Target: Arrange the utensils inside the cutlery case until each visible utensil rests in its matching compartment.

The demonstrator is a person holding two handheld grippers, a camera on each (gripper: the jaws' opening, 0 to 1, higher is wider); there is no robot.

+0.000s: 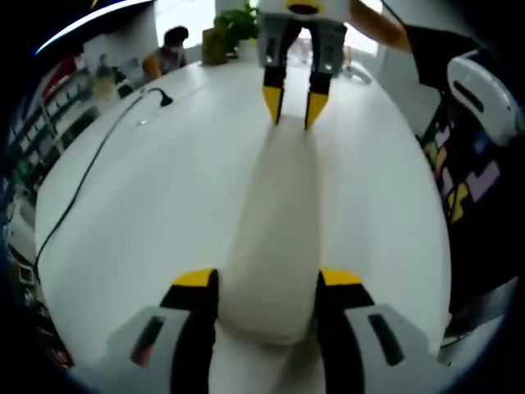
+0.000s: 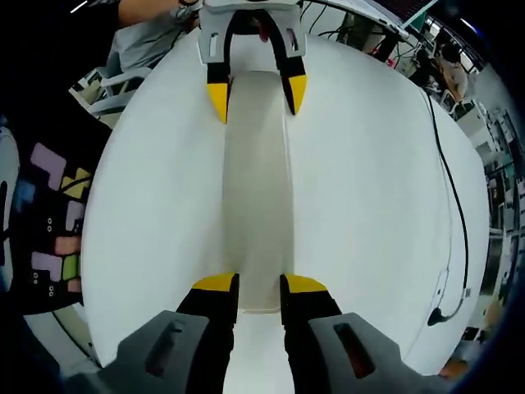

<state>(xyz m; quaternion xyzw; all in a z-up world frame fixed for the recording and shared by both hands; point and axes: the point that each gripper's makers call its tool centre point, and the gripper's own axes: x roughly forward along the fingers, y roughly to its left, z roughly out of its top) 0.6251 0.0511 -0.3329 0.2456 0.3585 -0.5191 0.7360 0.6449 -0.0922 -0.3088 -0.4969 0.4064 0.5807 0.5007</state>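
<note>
A long cream cutlery case (image 1: 275,246) lies flat on the round white table (image 1: 148,213), its lid on. The left gripper (image 1: 267,283) has its yellow-tipped jaws pressed on both sides of one end. The right gripper (image 2: 248,286) squeezes the other end the same way. The case looks hard, smooth and light, so it may slip if the grip is loose. Holding the two short ends looks like the best way. A black cable (image 2: 447,189) lies well apart from it.
</note>
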